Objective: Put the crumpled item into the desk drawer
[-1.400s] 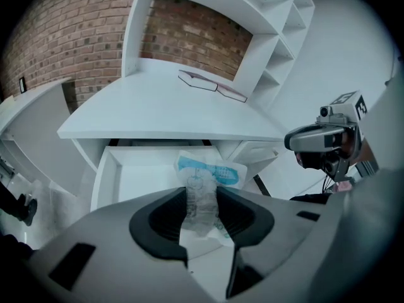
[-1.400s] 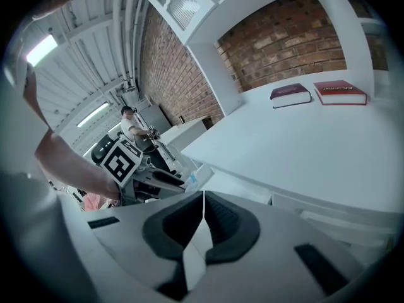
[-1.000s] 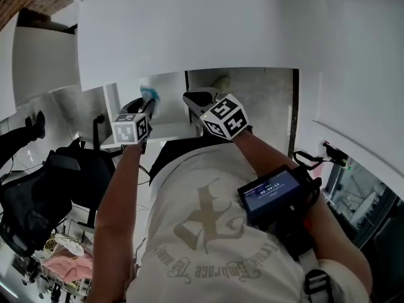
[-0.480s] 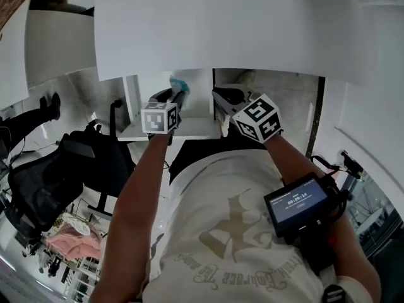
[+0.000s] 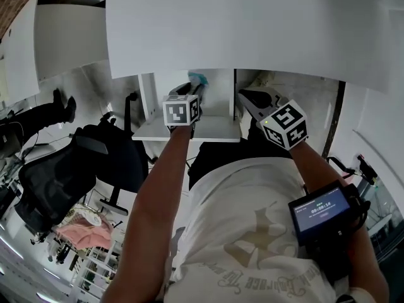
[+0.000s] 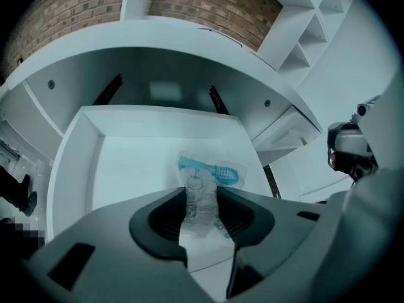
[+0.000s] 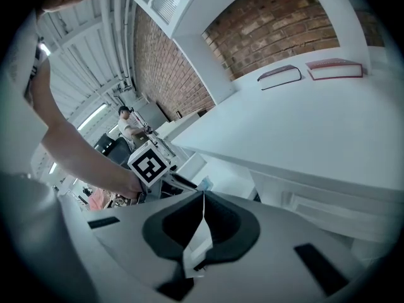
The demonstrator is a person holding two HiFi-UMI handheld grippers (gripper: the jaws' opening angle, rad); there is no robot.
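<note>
Left gripper [image 6: 202, 193] has edged further over the open drawer [image 6: 68, 169], half-spread, pinching the crumpled wrapper [image 6: 211, 172]; right gripper [image 7: 202, 197], pressed together, hangs beside the drawer, below the white desk [image 5: 252, 30].

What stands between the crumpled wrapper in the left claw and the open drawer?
Nothing visible. The left claw grips the crumpled wrapper over the open drawer, whose bare white floor lies below it.

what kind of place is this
Probably an office: a white desk with an open drawer, a black office chair beside it, and a brick wall beyond the desk.
</note>
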